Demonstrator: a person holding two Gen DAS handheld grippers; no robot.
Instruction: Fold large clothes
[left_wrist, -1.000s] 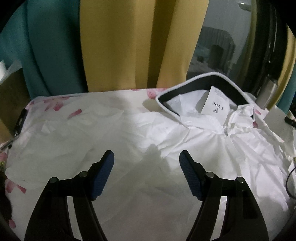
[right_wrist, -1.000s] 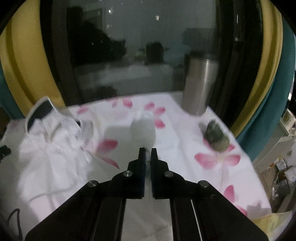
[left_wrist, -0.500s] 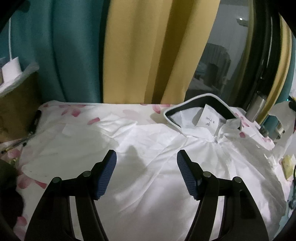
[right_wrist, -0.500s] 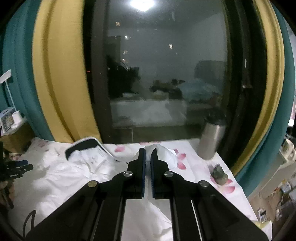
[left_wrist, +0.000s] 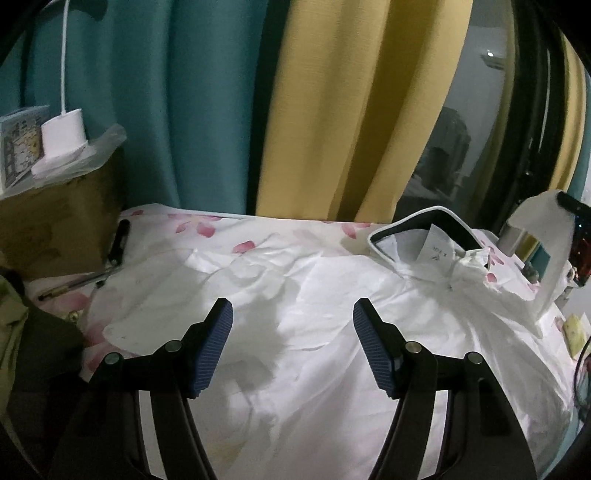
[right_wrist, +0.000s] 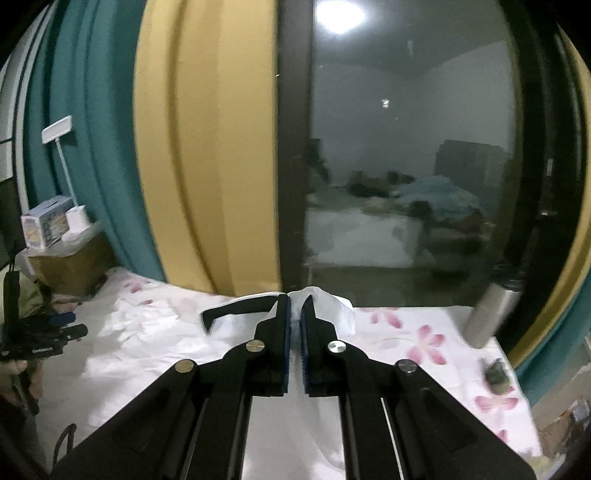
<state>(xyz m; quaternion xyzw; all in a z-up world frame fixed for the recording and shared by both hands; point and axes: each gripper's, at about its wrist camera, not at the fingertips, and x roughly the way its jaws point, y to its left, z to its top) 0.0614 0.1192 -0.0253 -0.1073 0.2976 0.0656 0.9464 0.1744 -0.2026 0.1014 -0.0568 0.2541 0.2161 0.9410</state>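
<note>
Left gripper (left_wrist: 293, 341), jaws wide apart, above a crumpled white jacket (left_wrist: 332, 314) spread on a flowered sheet (left_wrist: 221, 229); dark collar (left_wrist: 436, 221) far right; cardboard box (left_wrist: 55, 229) far left.

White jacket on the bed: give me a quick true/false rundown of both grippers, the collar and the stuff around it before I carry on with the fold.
1. The right gripper is shut on a pinch of the white jacket. True.
2. The left gripper is clamped on the jacket's hem. False: its jaws stand wide open above the fabric, holding nothing.
3. The dark collar has a paper tag in it. True.
4. The steel bottle lies on its side on the jacket. False: it stands upright on the floral sheet, off the jacket.
5. A cardboard box sits at the sheet's left edge. True.
</note>
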